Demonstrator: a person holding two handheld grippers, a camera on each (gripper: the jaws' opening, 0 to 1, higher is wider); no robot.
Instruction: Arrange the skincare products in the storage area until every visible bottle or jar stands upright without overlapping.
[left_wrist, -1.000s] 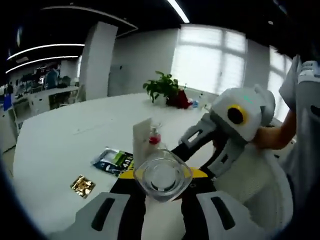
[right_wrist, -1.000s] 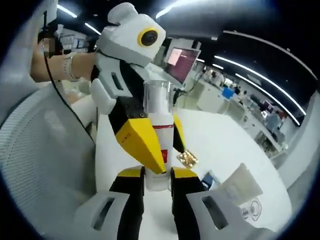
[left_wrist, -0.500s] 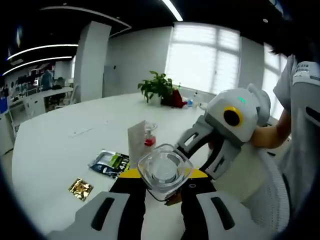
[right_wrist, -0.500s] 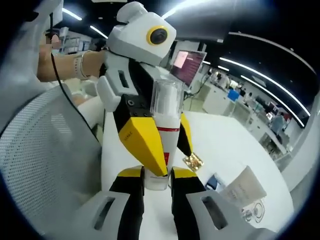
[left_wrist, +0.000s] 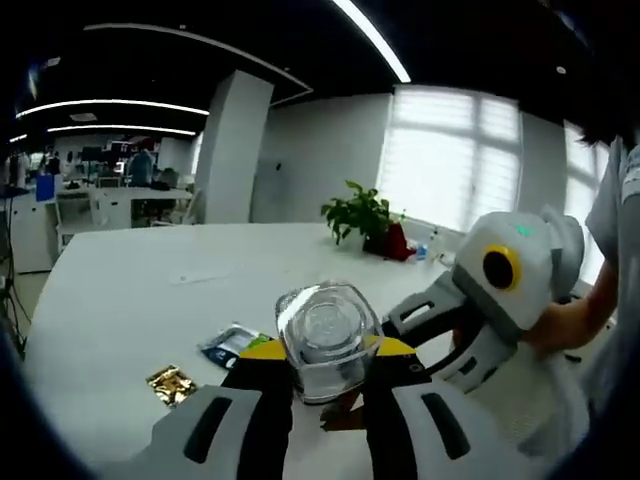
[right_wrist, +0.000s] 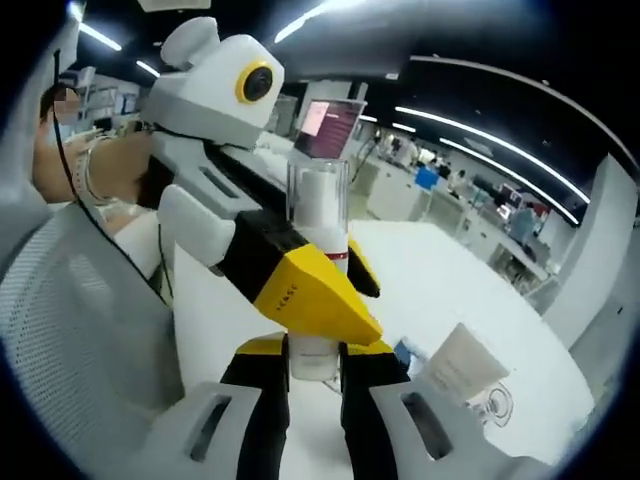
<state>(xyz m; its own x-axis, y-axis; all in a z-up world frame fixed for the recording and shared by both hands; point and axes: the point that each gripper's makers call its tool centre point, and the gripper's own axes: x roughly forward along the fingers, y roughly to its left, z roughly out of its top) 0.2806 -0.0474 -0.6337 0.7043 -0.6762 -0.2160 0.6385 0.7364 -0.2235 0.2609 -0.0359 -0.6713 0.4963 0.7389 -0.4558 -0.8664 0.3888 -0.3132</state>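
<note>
Above the near edge of the white table (left_wrist: 120, 290): both grippers meet on one bottle, lifted clear of the tabletop.
Bottle: a slim white bottle (right_wrist: 317, 290) with a clear cap and a thin red band below the cap.
Bottle axis, right gripper view: long axis runs up the view, cap at the top, base down between the jaws.
Bottle axis, left gripper view: seen end-on, the clear cap (left_wrist: 327, 335) faces the camera, so the long axis points along the left gripper's jaws toward the lens.
Left gripper (left_wrist: 327, 385): jaws nearly closed, pressed on either side of the bottle just behind the cap; in the right gripper view it enters from the left and its yellow tips (right_wrist: 330, 310) cross the bottle's middle.
Right gripper (right_wrist: 315, 365): jaws narrowed onto the bottle's lower end, yellow tips touching both sides; in the left gripper view its white body (left_wrist: 505, 285) reaches in from the right, held by a person's hand.
Table, left of the bottle in the left gripper view: a dark green sachet (left_wrist: 232, 343) and, nearer, a small gold packet (left_wrist: 172, 382), both lying flat.
Table, right of the bottle in the right gripper view: a white carton (right_wrist: 462, 362) with a clear glass jar (right_wrist: 495, 403) just beside it.
Far side of the table: a potted plant (left_wrist: 362, 215) next to something red.
Near left in the right gripper view: a white mesh chair back (right_wrist: 70, 320).
</note>
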